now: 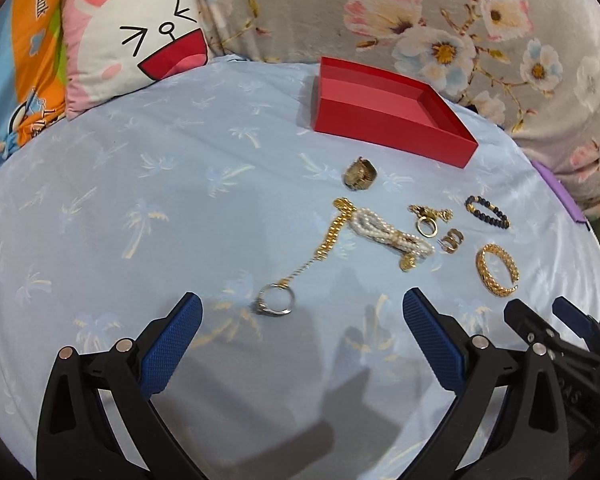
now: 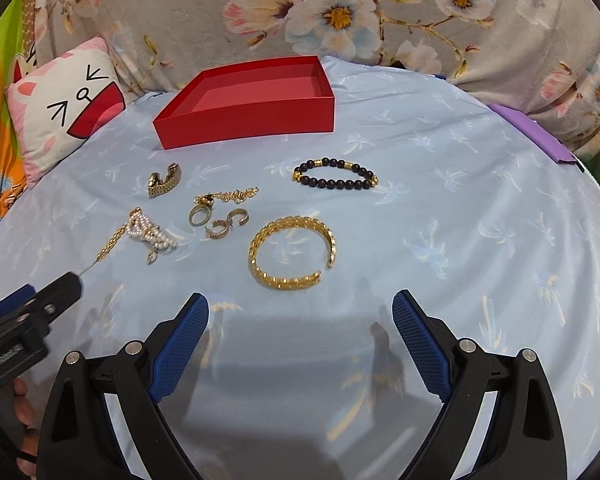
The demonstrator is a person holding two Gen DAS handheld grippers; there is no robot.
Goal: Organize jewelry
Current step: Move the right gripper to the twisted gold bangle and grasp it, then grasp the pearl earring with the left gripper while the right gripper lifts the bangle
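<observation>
Both tools [image 1: 300,312] [image 2: 300,308] wide apart, empty

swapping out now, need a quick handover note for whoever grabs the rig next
Left tongs: open, empty, just short of the silver ring.
Right tongs: open, empty, facing the gold cuff bracelet.
Red box: empty, at the back of the blue sheet.
Done: nothing boxed yet.
Left: everything, including the black bead bracelet, pearl bracelet, gold chain, gold watch band, gold rings.
</observation>
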